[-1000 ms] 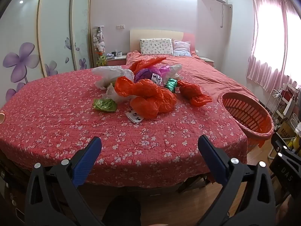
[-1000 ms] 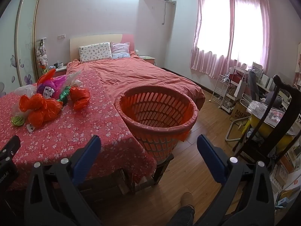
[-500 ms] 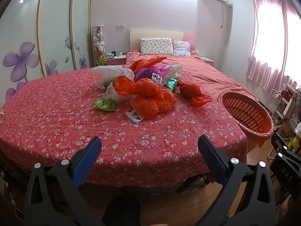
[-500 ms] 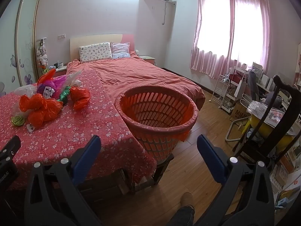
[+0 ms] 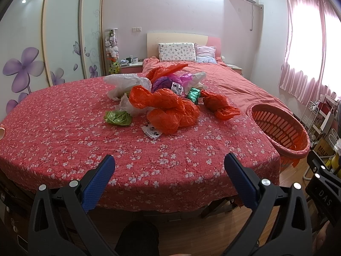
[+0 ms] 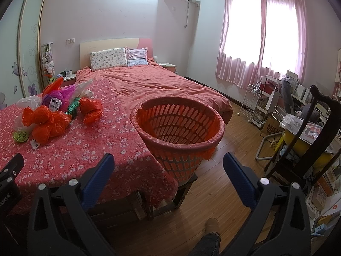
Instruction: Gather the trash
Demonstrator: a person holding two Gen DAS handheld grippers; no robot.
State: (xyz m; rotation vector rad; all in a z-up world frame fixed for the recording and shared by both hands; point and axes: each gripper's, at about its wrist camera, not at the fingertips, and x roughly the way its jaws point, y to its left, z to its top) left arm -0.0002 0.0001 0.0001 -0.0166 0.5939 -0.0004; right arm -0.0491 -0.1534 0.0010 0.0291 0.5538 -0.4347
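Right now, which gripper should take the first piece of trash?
Left. The left gripper, open, faces the trash pile head-on; the right gripper, also open, faces the basket, the pile off to its left.

Baskets: one orange basket [image 6: 179, 125], just beside the table [image 5: 64, 140]
Orange bags: three on the table [image 5: 170, 111]
Green wrappers: two [image 5: 118, 117]
White bags: two [image 5: 125, 82]
Pillows: two, beyond the table [image 5: 177, 51]
Grippers: two [image 5: 169, 171] [image 6: 168, 170]
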